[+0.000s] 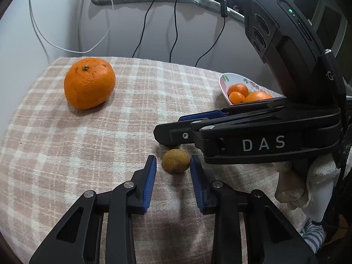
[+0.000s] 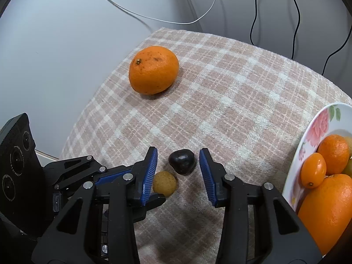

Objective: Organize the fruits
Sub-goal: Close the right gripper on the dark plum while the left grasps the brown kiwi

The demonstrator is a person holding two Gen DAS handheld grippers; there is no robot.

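A small yellow-brown fruit [image 1: 176, 161] lies on the checked cloth between the open fingers of my left gripper [image 1: 173, 167]; it also shows in the right wrist view [image 2: 164, 184]. A small dark fruit [image 2: 182, 161] lies between the open fingers of my right gripper [image 2: 178, 161], just beyond the yellow one. My right gripper [image 1: 173, 132] reaches in from the right in the left wrist view, hiding the dark fruit. A large orange [image 1: 89, 83] [image 2: 153, 69] sits at the far left. A floral plate [image 2: 316, 129] [image 1: 224, 83] at the right holds several orange fruits.
The checked cloth [image 2: 242, 92] covers a small table by a grey wall. Black and white cables [image 1: 176, 22] hang behind the table. The table's left edge drops off just past the large orange.
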